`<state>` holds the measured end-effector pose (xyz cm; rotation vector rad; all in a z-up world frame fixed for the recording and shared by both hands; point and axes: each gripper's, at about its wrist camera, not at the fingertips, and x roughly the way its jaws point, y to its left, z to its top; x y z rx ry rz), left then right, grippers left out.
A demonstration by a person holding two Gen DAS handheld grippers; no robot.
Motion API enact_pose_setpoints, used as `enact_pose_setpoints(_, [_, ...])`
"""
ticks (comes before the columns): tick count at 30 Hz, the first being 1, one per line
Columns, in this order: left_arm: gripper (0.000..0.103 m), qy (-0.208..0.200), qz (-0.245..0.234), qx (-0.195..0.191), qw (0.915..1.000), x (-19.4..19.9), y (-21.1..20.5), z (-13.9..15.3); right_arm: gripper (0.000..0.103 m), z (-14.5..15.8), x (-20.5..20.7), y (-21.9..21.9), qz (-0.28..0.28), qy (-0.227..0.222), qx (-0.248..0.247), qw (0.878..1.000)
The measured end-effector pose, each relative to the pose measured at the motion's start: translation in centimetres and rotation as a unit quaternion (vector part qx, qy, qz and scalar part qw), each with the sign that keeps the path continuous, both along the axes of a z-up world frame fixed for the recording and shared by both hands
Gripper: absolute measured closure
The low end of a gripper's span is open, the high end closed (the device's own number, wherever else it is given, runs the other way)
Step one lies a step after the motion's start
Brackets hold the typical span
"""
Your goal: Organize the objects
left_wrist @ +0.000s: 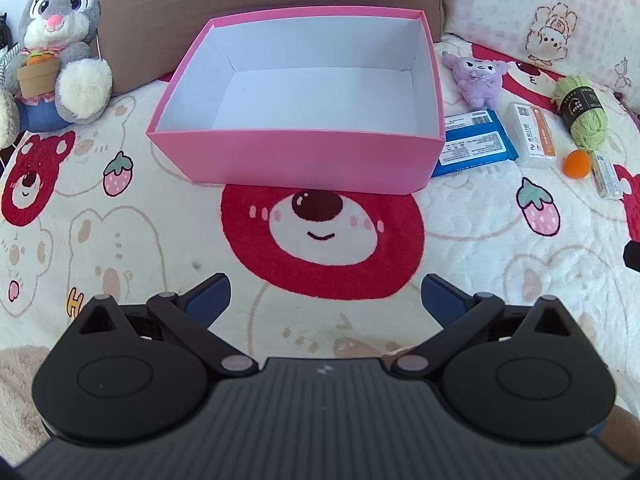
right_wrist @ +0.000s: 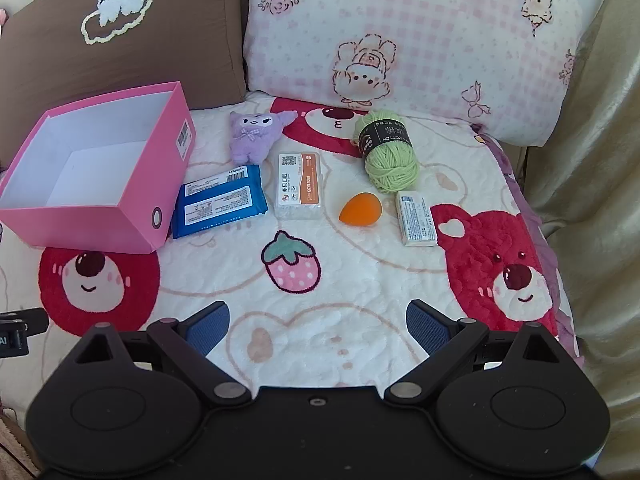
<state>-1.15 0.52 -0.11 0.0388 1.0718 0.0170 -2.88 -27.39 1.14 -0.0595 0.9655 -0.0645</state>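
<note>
An empty pink box [left_wrist: 296, 156] [right_wrist: 84, 220] with a white inside stands on the bear-print blanket. To its right lie a purple plush [right_wrist: 253, 136] [left_wrist: 478, 80], a blue wipes pack [right_wrist: 218, 204] [left_wrist: 472, 144], a clear case with an orange label [right_wrist: 300, 184] [left_wrist: 530, 134], a green yarn ball [right_wrist: 390, 152] [left_wrist: 582, 114], an orange egg-shaped sponge [right_wrist: 360, 208] [left_wrist: 577, 163] and a small white box [right_wrist: 416, 218] [left_wrist: 607, 176]. My left gripper [left_wrist: 324, 300] is open and empty, in front of the pink box. My right gripper [right_wrist: 318, 326] is open and empty, well short of the objects.
A grey rabbit plush [left_wrist: 60, 52] sits at the back left. A brown pillow [right_wrist: 120, 36] and a pink checked pillow [right_wrist: 400, 36] line the back. A beige cover [right_wrist: 600, 200] rises along the right edge of the blanket.
</note>
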Motion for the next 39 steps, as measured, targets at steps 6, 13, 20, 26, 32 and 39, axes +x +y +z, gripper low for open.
enact_pose_setpoints(6, [0.0,0.007,-0.004,-0.018,0.9998,0.09,0.16,0.08,0.006,-0.13,0.09,0.08,0.002,0.004,-0.001,1.0])
enact_pose_setpoints(13, [0.0,0.003,-0.014,-0.019,0.9997,0.1,-0.03,0.33,0.006,-0.14,0.13,0.12,0.003,0.006,-0.001,1.0])
enact_pose_setpoints(20, [0.0,0.008,-0.027,-0.02,0.9994,0.22,-0.23,0.32,0.006,-0.17,0.17,0.08,0.003,0.007,0.0,1.0])
enact_pose_setpoints(26, [0.0,0.01,-0.027,-0.021,0.9994,0.16,-0.31,0.27,0.006,-0.27,0.13,0.04,0.003,0.008,0.0,1.0])
enact_pose_setpoints(32, [0.0,0.012,-0.023,-0.022,0.9994,0.05,-0.27,0.13,0.006,-0.41,0.08,-0.03,0.002,0.008,0.0,1.0])
enact_pose_setpoints(39, [0.0,0.018,-0.015,-0.028,0.9993,0.14,0.09,-0.07,0.006,-0.43,0.09,-0.1,0.002,0.009,0.001,1.0])
